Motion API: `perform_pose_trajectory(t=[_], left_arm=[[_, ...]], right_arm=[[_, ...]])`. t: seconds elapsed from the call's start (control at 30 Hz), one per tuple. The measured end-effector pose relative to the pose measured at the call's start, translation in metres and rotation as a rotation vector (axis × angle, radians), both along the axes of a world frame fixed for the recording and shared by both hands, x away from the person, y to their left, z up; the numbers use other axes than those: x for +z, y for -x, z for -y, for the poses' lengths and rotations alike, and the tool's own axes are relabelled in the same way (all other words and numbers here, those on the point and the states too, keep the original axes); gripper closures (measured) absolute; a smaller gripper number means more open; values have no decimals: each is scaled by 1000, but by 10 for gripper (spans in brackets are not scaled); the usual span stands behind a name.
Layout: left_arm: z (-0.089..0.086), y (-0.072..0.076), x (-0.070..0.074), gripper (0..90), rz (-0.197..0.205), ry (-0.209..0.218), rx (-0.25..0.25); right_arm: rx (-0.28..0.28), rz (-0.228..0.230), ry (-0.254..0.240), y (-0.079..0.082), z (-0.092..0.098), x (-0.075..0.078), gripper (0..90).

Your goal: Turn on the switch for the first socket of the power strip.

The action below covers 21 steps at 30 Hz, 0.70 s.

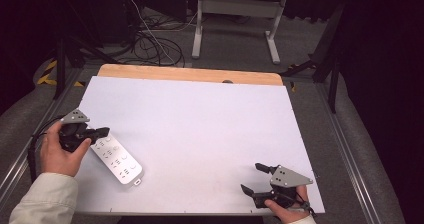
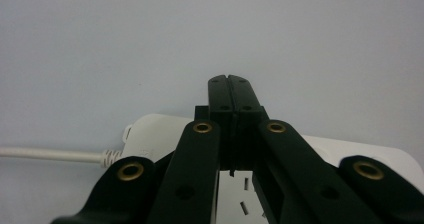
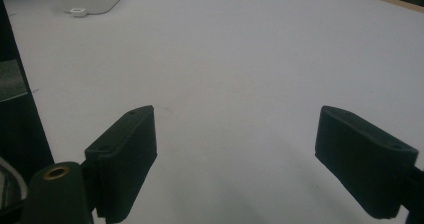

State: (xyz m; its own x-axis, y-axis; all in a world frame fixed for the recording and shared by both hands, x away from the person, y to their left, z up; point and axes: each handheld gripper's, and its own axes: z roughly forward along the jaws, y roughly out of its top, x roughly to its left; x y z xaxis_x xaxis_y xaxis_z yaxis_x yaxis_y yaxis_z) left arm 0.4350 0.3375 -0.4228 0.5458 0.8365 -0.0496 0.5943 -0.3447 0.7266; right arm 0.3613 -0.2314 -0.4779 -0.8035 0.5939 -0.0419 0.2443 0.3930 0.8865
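white plastic power strip (image 1: pixel 116 159), long and round-cornered, lower left on matte white table (image 1: pixel 200 119). left hand-held gripper (image 1: pixel 102 131) clenched over its near end, contact unclear. right hand-held gripper (image 1: pixel 253 177) released, lower right. strip's cord (image 2: pixel 50 154) cut off.

Power strip (image 2: pixel 150 139) partly behind claw (image 2: pixel 231 79)

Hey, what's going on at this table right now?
A person holds a gripper in each hand over a white table. The left gripper has its jaws shut and sits over one end of a white power strip, near where its cord comes out. The right gripper is open near the table's front right corner, holding nothing.
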Motion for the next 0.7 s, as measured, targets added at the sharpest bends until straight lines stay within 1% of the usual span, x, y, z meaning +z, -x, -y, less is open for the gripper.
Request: perform_pose_trajectory(t=[0.1, 0.17, 0.27, 0.33, 0.4, 0.43, 0.5, 0.57, 0.6, 0.7], left_arm=[[-1, -1, -1, 900, 5, -1, 6], [-2, -1, -2, 900, 1, 4, 13], [-4, -4, -7, 900, -12, -7, 17], [-5, -4, -10, 900, -26, 3, 31], [-7, -3, -12, 900, -5, 7, 62], [-8, -4, -14, 900, -14, 27, 68], [-8, -3, -15, 900, -13, 24, 73], [-7, -4, -18, 900, -34, 13, 70], [-7, -4, -18, 900, -34, 13, 70], [-7, -5, -21, 900, -54, 10, 62]], right_arm=[[0, 1, 0, 0, 0, 0, 174], [0, 1, 0, 0, 0, 0, 174], [0, 1, 0, 0, 0, 0, 174], [-1, 1, 0, 0, 0, 0, 174], [1, 0, 1, 0, 0, 0, 174], [2, 0, 1, 0, 0, 0, 173], [1, -1, -3, 0, 0, -1, 174], [1, -2, -3, 0, 0, -1, 174], [1, -2, -1, 0, 0, -1, 173], [2, -2, -1, 0, 0, -1, 173]])
